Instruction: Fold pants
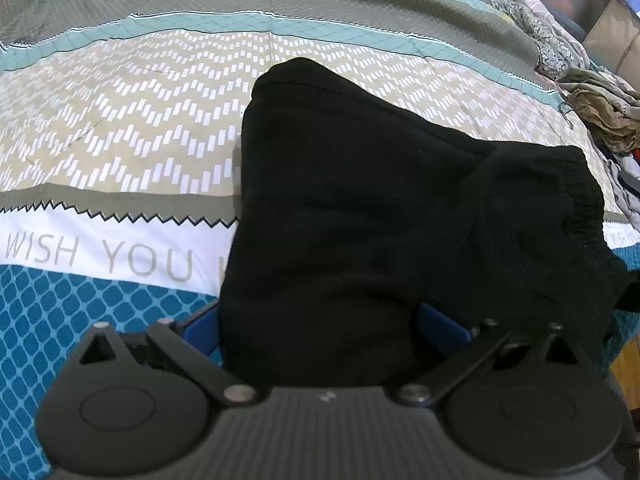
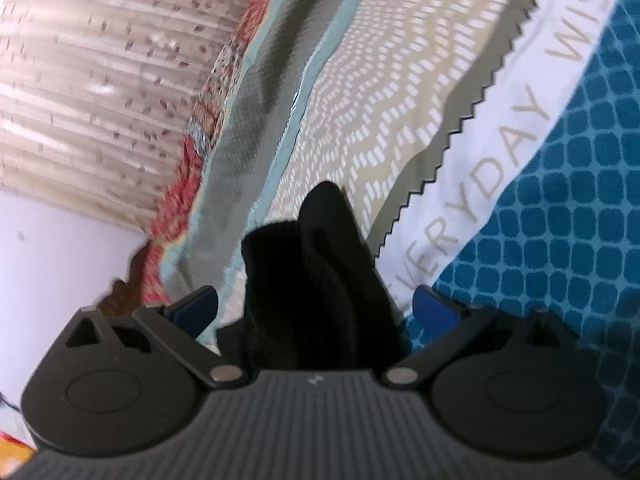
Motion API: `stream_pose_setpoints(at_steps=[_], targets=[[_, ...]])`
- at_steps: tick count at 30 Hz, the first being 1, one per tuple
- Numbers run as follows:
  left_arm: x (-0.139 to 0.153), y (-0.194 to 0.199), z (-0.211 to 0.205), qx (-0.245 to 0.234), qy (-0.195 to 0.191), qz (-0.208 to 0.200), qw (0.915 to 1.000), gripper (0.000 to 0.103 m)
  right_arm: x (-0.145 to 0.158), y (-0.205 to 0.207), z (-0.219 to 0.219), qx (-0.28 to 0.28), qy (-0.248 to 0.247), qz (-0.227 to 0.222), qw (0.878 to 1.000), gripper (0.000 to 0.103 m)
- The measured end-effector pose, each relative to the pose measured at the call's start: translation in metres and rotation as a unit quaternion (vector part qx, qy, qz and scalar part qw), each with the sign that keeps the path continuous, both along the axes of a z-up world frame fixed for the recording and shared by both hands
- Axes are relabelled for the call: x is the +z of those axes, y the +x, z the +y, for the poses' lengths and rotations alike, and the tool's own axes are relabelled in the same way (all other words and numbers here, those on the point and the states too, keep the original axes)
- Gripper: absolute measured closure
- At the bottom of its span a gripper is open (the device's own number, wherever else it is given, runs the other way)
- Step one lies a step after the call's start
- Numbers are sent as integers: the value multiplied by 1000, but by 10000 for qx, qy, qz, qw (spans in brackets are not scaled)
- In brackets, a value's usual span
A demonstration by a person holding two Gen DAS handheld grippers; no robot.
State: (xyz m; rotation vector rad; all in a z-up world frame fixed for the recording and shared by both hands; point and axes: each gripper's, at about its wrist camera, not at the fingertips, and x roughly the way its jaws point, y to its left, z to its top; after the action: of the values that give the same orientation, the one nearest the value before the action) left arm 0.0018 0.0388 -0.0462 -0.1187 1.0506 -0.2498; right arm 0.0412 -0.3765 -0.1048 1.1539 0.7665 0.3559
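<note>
Left wrist view showed black pants (image 1: 360, 208) folded in a soft, limp heap on the bed quilt (image 1: 120, 128). Left gripper (image 1: 320, 320) and right gripper (image 2: 316, 308) both gaped wide around cloth, apparently unpinched. Best hold judged: thick waistband edge.

Both tongs, left (image 1: 320, 320) and right (image 2: 316, 304), stand spread wide, pads pressing nothing.

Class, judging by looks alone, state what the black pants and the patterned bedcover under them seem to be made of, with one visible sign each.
Black pants: probably soft matte knit, perhaps fleece; no sheen, gathered waistband.
Patterned bedcover: likely smooth printed woven cotton; flat printed bands and lettering, fine creases.
</note>
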Motion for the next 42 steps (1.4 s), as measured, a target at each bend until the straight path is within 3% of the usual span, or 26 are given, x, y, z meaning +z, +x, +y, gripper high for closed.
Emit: stream_pose_setpoints(at_steps=[3, 9, 11, 17, 21, 24, 29, 31, 37, 42], targets=[[-1, 1, 0, -16, 13, -8, 10000, 0, 2, 1, -3, 119, 32, 105, 9999, 0], [-2, 0, 1, -26, 0, -45, 10000, 0, 15, -5, 25, 497, -982, -111, 9939, 0], [-2, -1, 2, -40, -14, -46, 10000, 0, 14, -9, 29, 448, -1102, -222, 9927, 0], [-2, -2, 1, -25, 11, -35, 10000, 0, 2, -9, 10, 53, -488, -181, 9986, 0], [-2, -2, 2, -46, 8, -40, 10000, 0, 7, -4, 5, 418, -473, 22, 9980, 0], [-3, -3, 2, -51, 6, -61, 10000, 0, 16, -8, 2, 379, -540, 62, 9978, 0], [-3, -4, 1, -50, 16, -79, 10000, 0, 29, -11, 7, 496, -1377, -47, 9892, 20], [-3, -5, 1, -53, 20, -84, 9999, 0, 31, -12, 11, 594, -1576, -159, 9856, 23], [-3, -5, 1, -59, 13, -84, 9999, 0, 17, -5, 38, 1109, -1592, -34, 9810, 31], [-2, -5, 1, -73, 4, -105, 9999, 0, 14, -6, 46, 1197, -1645, 14, 9791, 34]])
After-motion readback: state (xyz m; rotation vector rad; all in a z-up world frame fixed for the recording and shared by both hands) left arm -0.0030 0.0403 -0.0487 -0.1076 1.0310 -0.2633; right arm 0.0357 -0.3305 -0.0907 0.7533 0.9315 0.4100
